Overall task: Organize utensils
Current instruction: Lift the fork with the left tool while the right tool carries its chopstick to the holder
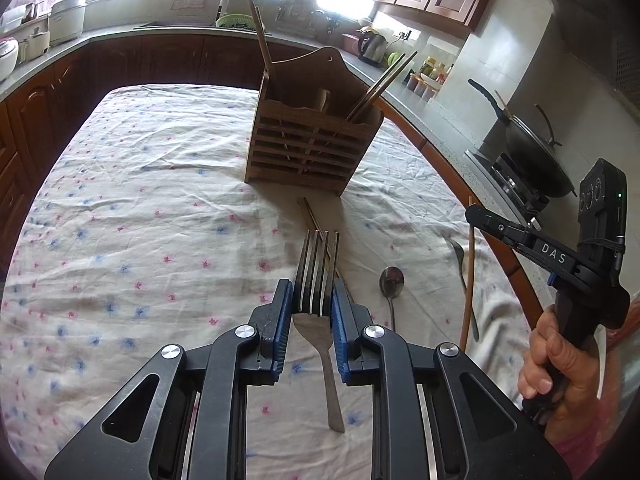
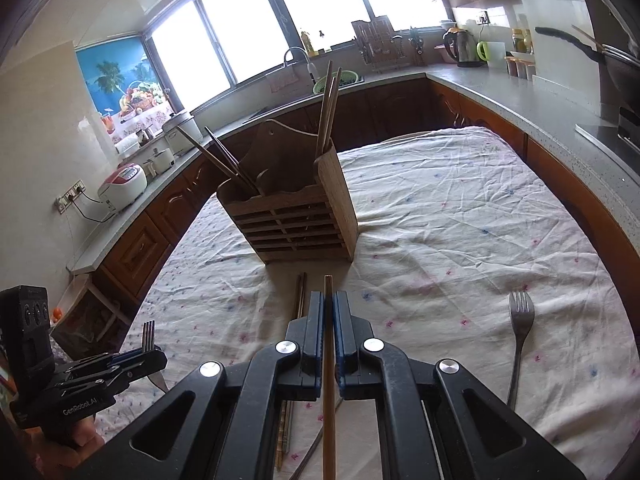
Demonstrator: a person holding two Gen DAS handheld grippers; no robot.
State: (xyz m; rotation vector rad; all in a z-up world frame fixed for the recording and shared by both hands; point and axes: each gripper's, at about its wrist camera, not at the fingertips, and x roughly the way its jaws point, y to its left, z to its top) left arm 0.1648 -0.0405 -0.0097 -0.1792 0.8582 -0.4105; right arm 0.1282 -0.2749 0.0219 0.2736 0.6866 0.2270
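Left gripper (image 1: 312,312) clamps a fork (image 1: 318,280) by its tines; right gripper (image 2: 329,320) clamps one chopstick (image 2: 329,380) (both above the cloth-covered worktop (image 1: 140,208)). Ahead stands the wooden holder (image 1: 308,140) with chopsticks inside. A loose chopstick pair (image 1: 312,216), a spoon (image 1: 391,284) and a second fork (image 2: 520,320) lie before it.

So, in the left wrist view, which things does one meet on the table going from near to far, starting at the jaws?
Steel fork held between the blue-padded jaws of the left gripper → pair of brown chopsticks lying on the flowered cloth → slatted wooden utensil holder with chopsticks standing in it.
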